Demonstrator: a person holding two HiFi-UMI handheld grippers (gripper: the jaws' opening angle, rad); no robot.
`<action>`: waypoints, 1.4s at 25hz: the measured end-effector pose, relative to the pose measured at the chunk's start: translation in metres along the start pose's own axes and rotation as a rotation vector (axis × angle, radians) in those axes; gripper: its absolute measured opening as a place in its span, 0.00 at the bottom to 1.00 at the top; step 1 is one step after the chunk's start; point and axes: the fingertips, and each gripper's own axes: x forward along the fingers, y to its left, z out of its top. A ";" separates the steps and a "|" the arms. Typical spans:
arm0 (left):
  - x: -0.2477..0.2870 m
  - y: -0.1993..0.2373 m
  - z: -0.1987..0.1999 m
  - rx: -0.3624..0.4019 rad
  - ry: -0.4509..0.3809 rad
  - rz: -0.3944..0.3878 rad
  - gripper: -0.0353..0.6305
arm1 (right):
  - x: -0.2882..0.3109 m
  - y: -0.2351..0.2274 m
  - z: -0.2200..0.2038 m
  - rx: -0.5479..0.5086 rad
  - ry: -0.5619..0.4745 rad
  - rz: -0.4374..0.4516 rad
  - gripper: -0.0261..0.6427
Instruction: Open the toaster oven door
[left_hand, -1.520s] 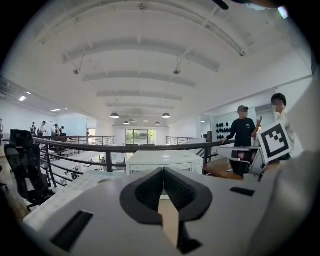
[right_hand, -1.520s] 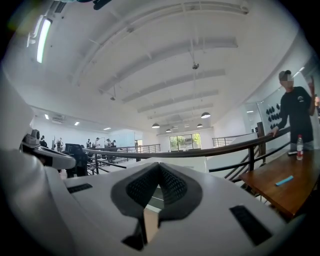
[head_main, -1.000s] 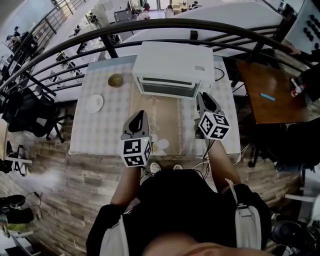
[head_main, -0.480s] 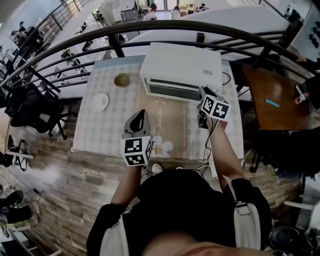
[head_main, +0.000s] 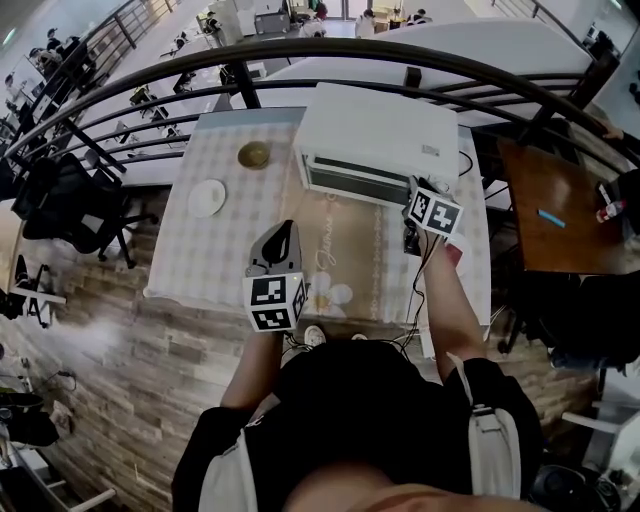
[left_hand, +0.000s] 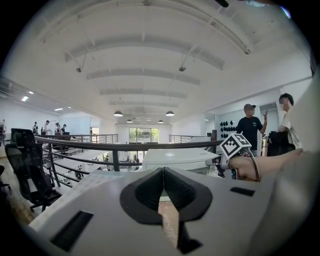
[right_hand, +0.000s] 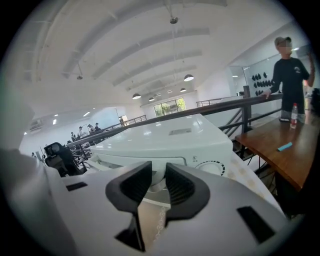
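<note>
1. Toaster oven (right_hand: 165, 142): in the right gripper view, door and lower front largely masked by the right gripper (right_hand: 158, 176), jaws opening; a pale door part shows in the gap, contact undeterminable.
2. Top label (right_hand: 180, 132): print too small to read.
3. Bowl (head_main: 253, 154): contents indiscernible.
4. Table (head_main: 200, 250): near edge partly hidden behind left gripper (head_main: 284, 230).

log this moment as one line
toaster oven door: closed | right gripper: jaws opening, empty, near door | left gripper: shut, empty, over table
</note>
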 end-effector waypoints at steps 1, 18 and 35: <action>0.001 0.002 -0.001 -0.002 0.001 0.001 0.07 | 0.000 0.000 0.000 -0.012 -0.007 0.001 0.18; 0.017 -0.012 -0.008 0.006 0.020 -0.066 0.07 | -0.013 0.006 -0.016 -0.015 0.010 -0.001 0.17; 0.026 -0.031 -0.003 0.032 0.011 -0.145 0.07 | -0.055 0.020 -0.080 -0.058 0.016 -0.036 0.17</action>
